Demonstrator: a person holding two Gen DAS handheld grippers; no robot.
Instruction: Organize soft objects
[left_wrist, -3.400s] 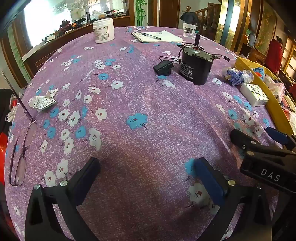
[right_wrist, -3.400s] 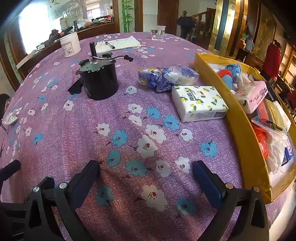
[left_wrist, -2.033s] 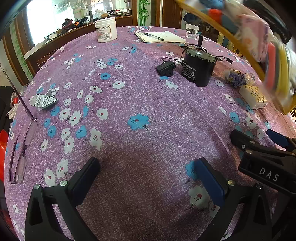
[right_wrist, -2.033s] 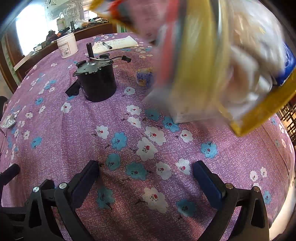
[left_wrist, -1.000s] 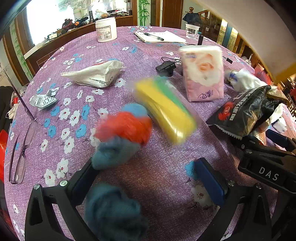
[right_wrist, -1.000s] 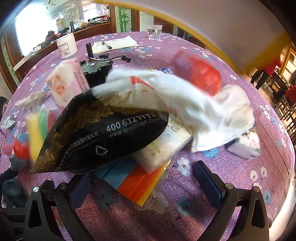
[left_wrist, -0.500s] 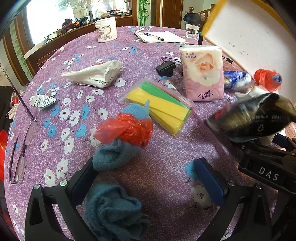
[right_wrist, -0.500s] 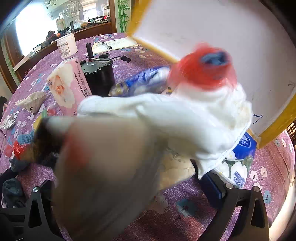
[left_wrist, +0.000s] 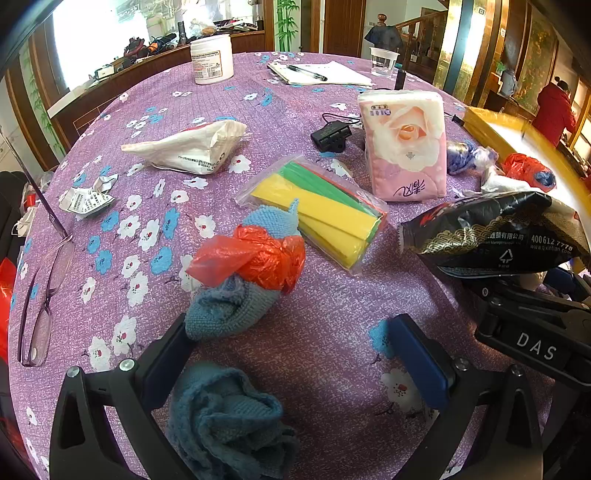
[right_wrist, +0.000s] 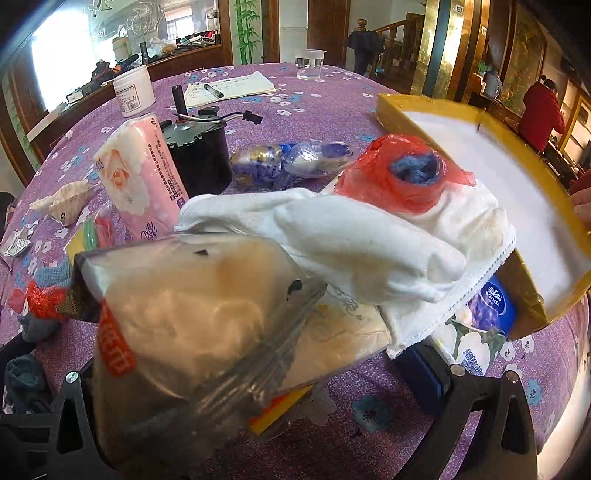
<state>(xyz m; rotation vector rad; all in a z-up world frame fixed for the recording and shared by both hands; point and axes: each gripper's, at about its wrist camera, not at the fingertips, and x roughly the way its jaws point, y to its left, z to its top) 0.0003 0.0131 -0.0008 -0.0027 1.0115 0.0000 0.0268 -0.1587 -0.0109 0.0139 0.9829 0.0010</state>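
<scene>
Left wrist: both hand-held grippers (left_wrist: 291, 354) (right_wrist: 258, 384) gape; cloths (left_wrist: 229, 421) crowd between fingers.

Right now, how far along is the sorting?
Barely begun. The yellow tray looks bare, and soft items lie loose on the table: pink tissue pack, yellow sponge pack, white cloth. Left gripper and right gripper are open, holding nothing. Everything is left.

Daylight pours from the blown-out window (left_wrist: 92, 40) at upper left, leaving soft shadows on the tablecloth (left_wrist: 314, 325). Fisheye bending curves both views, with dark corners. The near clear bag (right_wrist: 192, 325) and yellow tray (right_wrist: 480, 155) look blurred.
</scene>
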